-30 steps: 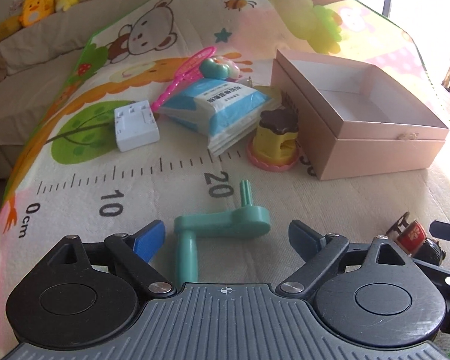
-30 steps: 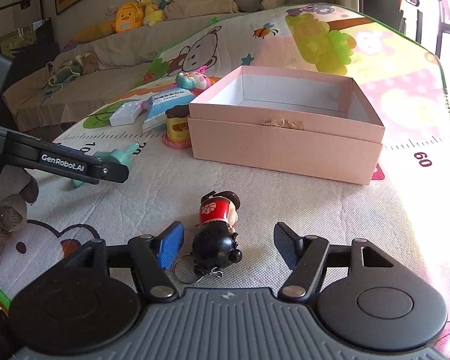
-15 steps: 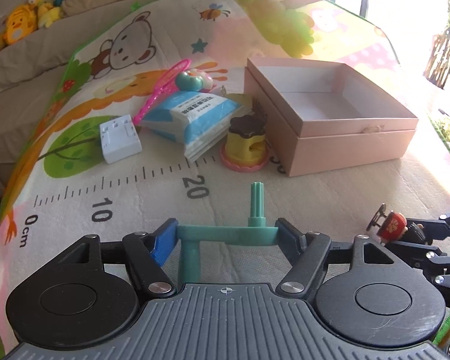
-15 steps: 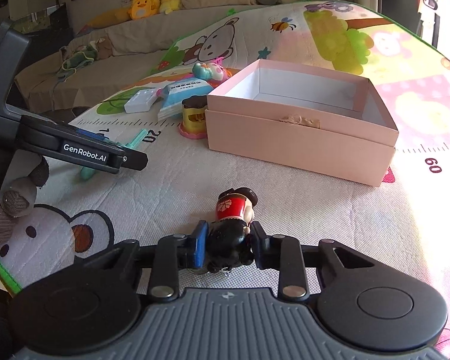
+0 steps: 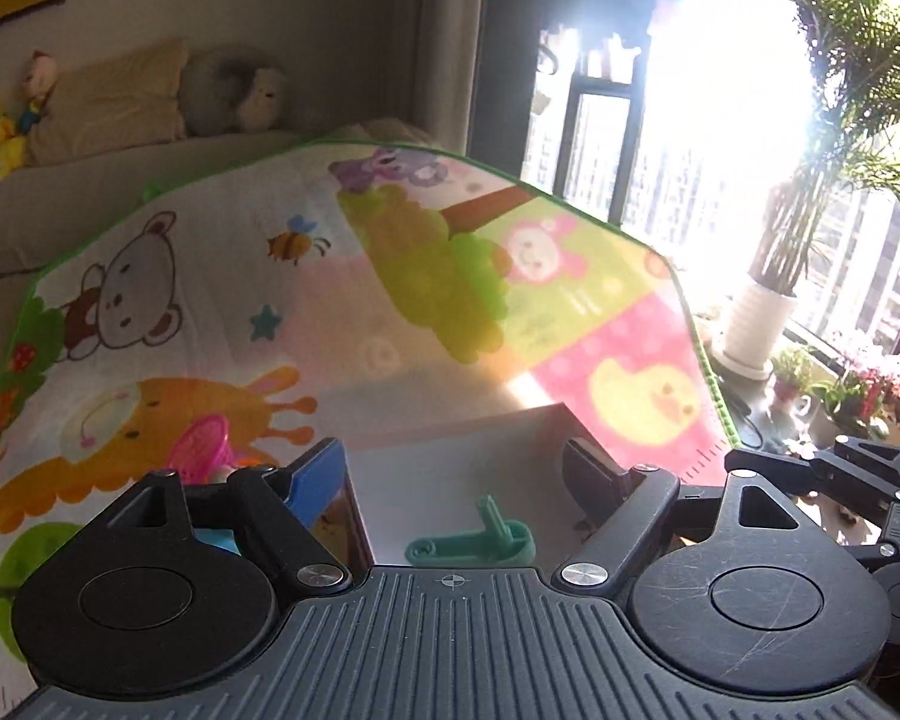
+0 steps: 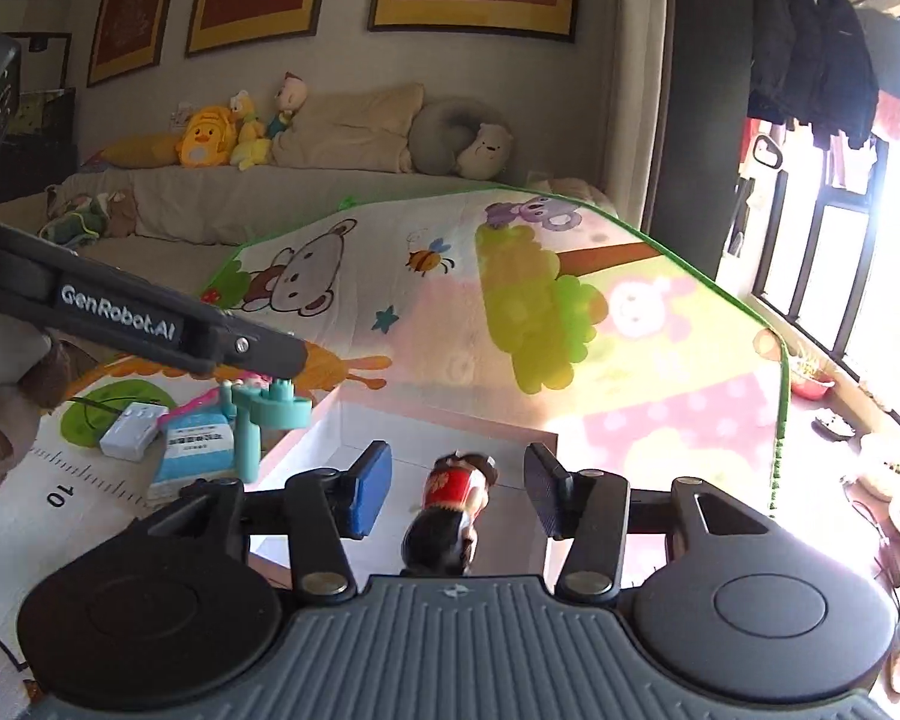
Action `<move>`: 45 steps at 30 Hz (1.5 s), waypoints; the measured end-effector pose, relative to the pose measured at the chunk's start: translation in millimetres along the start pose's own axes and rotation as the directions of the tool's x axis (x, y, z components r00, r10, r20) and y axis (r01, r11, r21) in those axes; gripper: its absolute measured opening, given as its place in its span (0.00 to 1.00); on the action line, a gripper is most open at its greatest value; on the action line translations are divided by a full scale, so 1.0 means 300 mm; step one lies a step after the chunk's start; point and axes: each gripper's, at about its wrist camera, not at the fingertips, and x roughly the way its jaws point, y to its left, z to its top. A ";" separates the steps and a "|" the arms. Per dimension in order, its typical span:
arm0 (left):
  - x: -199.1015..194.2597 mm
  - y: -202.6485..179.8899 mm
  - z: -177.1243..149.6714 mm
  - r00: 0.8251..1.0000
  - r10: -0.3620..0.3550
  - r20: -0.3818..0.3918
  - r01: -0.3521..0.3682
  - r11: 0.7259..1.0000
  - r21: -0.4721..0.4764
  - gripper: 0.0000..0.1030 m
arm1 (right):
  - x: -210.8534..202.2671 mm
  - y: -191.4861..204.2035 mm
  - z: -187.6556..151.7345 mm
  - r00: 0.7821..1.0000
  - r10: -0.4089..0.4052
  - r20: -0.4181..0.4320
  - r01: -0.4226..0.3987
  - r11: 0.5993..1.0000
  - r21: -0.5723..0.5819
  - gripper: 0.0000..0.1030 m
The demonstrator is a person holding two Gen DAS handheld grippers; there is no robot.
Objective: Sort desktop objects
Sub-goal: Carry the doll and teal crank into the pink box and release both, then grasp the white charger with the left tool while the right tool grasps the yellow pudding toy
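The left gripper [image 5: 456, 477] hangs over the pink box [image 5: 450, 468] with its jaws wide apart — the green crank [image 5: 471, 543] is free of them, seen against the box floor. The right gripper [image 6: 457, 495] is wide open too, and the little doll [image 6: 450, 510] sits between its jaws without touching them, above the box — I cannot tell if it has landed.

Crank [image 5: 471, 543] and doll [image 6: 450, 510] in box [image 6: 450, 426]; packet [image 6: 195, 450] left.
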 end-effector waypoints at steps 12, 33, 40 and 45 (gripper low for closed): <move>-0.040 0.287 -0.394 0.964 0.218 -0.151 -0.213 0.976 0.045 0.93 | 0.168 -0.005 -0.148 0.986 -0.025 -0.165 0.052 0.985 0.162 0.62; -0.111 0.526 -0.493 0.905 0.392 -0.167 -0.411 0.907 -0.096 0.97 | 0.297 0.705 -0.036 0.980 0.151 -0.128 -0.193 0.872 -0.449 0.41; -0.062 0.583 -0.433 0.911 0.376 -0.168 -0.399 0.906 -0.139 0.97 | 0.350 0.708 -0.065 0.946 0.188 -0.265 -0.280 0.885 -0.372 0.26; 0.063 0.611 -0.374 0.918 0.331 -0.219 -0.371 0.911 -0.181 0.97 | 0.193 0.669 -0.149 0.920 0.254 -0.299 -0.354 0.865 -0.356 0.26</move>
